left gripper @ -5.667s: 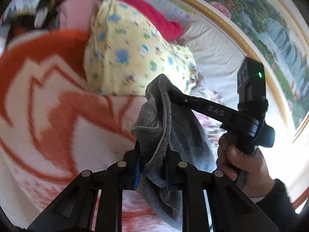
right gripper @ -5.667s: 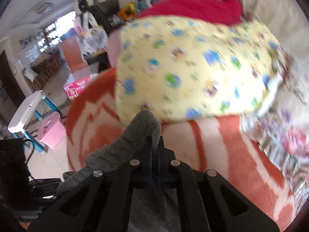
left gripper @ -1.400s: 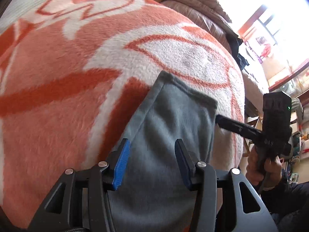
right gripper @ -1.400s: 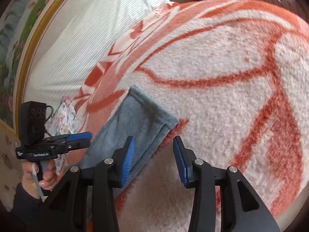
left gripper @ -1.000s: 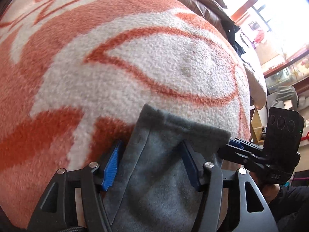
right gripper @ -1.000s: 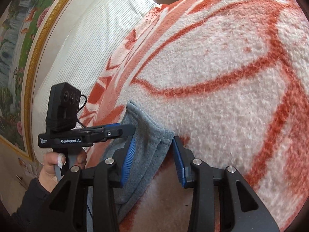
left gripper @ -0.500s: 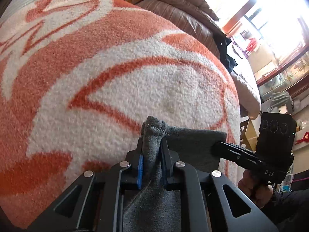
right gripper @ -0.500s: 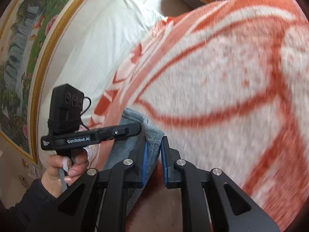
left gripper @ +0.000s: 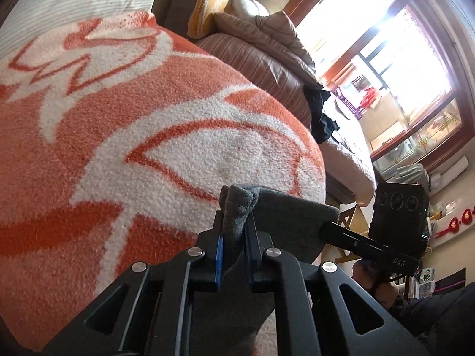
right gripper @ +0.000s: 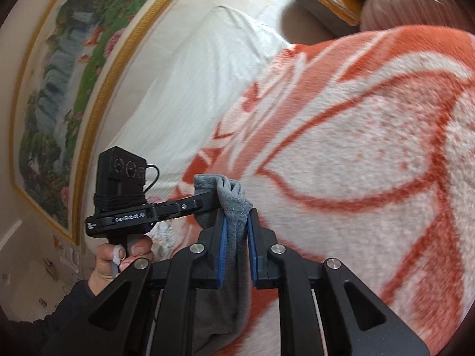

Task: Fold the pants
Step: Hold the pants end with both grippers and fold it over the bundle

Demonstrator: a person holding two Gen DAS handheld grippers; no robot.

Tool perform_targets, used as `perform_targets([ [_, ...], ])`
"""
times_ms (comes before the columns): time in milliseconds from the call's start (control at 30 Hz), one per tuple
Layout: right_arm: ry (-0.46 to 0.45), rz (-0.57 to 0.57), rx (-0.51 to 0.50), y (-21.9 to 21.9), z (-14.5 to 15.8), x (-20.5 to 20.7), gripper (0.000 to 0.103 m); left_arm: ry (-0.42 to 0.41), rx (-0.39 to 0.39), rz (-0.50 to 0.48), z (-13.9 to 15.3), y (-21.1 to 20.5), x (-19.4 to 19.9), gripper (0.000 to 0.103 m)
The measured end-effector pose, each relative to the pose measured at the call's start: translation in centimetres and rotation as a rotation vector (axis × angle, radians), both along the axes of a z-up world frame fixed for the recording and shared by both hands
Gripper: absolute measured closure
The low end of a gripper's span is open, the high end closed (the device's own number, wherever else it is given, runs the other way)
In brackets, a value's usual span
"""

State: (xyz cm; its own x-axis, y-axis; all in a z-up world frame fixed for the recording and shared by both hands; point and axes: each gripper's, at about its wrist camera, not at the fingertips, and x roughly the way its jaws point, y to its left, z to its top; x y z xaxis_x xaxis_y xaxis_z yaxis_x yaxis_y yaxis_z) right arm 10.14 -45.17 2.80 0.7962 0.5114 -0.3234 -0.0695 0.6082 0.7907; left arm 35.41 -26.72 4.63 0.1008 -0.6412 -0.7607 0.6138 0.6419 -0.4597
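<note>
The grey pants lie on an orange and white blanket. My left gripper is shut on one corner of the pants' end hem, which bunches up between the blue pads. My right gripper is shut on the other corner of the grey pants. The hem edge is lifted a little off the blanket and stretched between the two grippers. The right gripper shows in the left wrist view, and the left gripper in the right wrist view. The rest of the pants hangs below, hidden by the gripper bodies.
A white striped bed cover and a framed landscape painting are at the left. A brown quilt pile and a yellow pillow lie beyond the blanket. The bed edge drops off toward a bright window.
Both grippers were open over the hem a second ago. Each has closed on a hem corner and raised it off the blanket.
</note>
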Motion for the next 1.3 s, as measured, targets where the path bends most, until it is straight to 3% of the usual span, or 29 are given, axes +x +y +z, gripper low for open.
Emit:
perform_targets([
  [233, -0.098, 0.183, -0.018, 7.9, 4.8, -1.9, 0.089, -0.043, -0.109, 0.082, 3.2, 5.6, -4.3, 0.094],
  [400, -0.115, 0.289, -0.026, 13.1, 5.9, -2.7, 0.089, -0.070, -0.157, 0.146, 4.5, 10.6, -7.7, 0.094],
  [600, -0.114, 0.420, -0.031, 19.3, 6.1, -2.8, 0.089, -0.070, -0.253, 0.280, 3.7, 18.5, -11.7, 0.094],
  [800, -0.095, 0.568, -0.056, 25.4, 5.2, -3.0, 0.089, -0.050, -0.336, 0.410, 1.0, 26.5, -16.2, 0.094],
  [967, -0.038, 0.670, -0.074, 30.4, 2.6, -2.8, 0.089, -0.011, -0.350, 0.483, -2.4, 31.5, -18.5, 0.093],
  [1300, 0.093, 0.779, -0.132, 35.8, -3.8, -2.4, 0.089, 0.081, -0.341, 0.536, -9.7, 36.5, -19.8, 0.092],
])
